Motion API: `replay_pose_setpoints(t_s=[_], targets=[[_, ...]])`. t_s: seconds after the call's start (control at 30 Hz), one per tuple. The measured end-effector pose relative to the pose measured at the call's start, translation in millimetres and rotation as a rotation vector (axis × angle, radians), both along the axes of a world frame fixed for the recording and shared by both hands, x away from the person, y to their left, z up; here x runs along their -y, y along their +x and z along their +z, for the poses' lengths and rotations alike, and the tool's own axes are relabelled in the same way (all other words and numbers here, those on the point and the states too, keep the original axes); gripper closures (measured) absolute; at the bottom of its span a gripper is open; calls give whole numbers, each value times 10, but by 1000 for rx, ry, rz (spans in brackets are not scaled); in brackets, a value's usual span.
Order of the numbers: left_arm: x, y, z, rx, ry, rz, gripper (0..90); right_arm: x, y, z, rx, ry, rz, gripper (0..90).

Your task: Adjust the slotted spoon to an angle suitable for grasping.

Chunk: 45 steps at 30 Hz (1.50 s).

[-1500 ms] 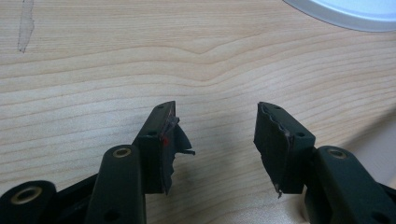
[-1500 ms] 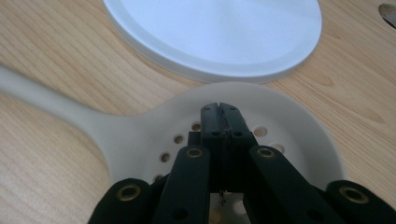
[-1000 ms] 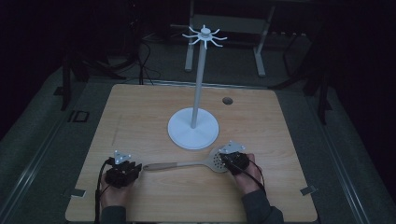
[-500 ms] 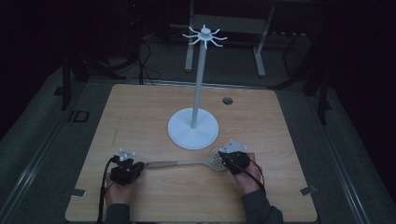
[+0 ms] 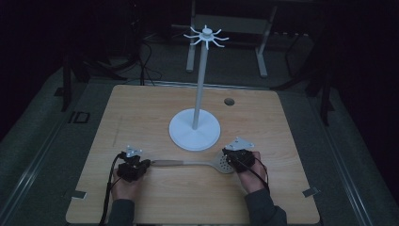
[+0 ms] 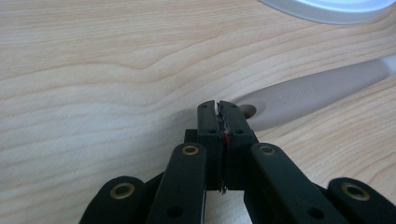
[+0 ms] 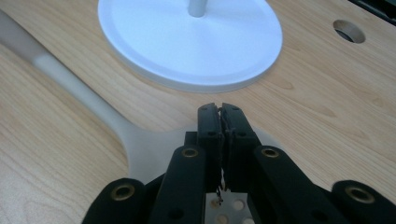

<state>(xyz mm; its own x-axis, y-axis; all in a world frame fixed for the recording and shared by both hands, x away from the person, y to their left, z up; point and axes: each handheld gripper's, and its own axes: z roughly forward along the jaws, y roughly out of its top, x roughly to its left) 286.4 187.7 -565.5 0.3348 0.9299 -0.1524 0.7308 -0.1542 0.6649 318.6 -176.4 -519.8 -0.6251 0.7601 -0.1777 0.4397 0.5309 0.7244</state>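
- Slotted spoon [image 5: 197, 164] lies flat near the table's [image 5: 141, 108] front edge, unhung.
- Left gripper [image 5: 133, 165], jaws together, at the handle's hanging hole; nothing clamped.
- Right gripper [image 5: 239, 156], jaws together, over the perforated head.
- Hook stand [image 5: 197, 117] bare; apparently hanging remains entirely undone.

— What is different from a second ago?

— The black two-jaw left gripper [image 5: 145, 164] sits farther to the right on the pale wooden table [image 5: 155, 108], and a little farther forward.

— How close to the long grey slotted skimmer [image 5: 188, 164] now?

— Its closed tips are right at the handle's holed end, where before a gap showed. Touching, perhaps; the dim high view leaves that unclear.
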Motion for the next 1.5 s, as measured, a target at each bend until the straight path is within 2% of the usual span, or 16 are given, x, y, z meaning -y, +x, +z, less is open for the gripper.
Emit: replay_pose_setpoints(t_s=[0.1, 0.23, 0.43, 0.67, 0.87, 1.07, 1.17, 1.27, 1.5], targets=[[27, 47, -9, 0, -15, -13, 883, 34, 16, 9, -3, 10, -1, 863], [104, 138, -1, 4, 7, -57, 883, 52, 28, 10, -6, 12, 2, 860], [238, 262, -18, 5, -25, -69, 884, 61, 43, 48, 0, 16, 6, 842], [359, 338, -16, 7, -22, -82, 881, 50, 67, 95, 2, 27, 23, 823], [297, 324, -12, -1, -38, -41, 857, 1, 95, 91, -14, 16, 60, 763], [140, 232, 83, 26, -28, -5, 812, -14, 121, 111, -14, 12, 68, 699], [34, 151, 108, 42, -27, 16, 786, -19, 152, 122, -35, 15, 76, 663], [-71, 62, 126, 53, -18, 40, 760, -38, 171, 135, -46, 13, 81, 641], [-316, -108, 162, 76, 28, 91, 726, -121, 182, 197, -25, 9, 89, 613]])
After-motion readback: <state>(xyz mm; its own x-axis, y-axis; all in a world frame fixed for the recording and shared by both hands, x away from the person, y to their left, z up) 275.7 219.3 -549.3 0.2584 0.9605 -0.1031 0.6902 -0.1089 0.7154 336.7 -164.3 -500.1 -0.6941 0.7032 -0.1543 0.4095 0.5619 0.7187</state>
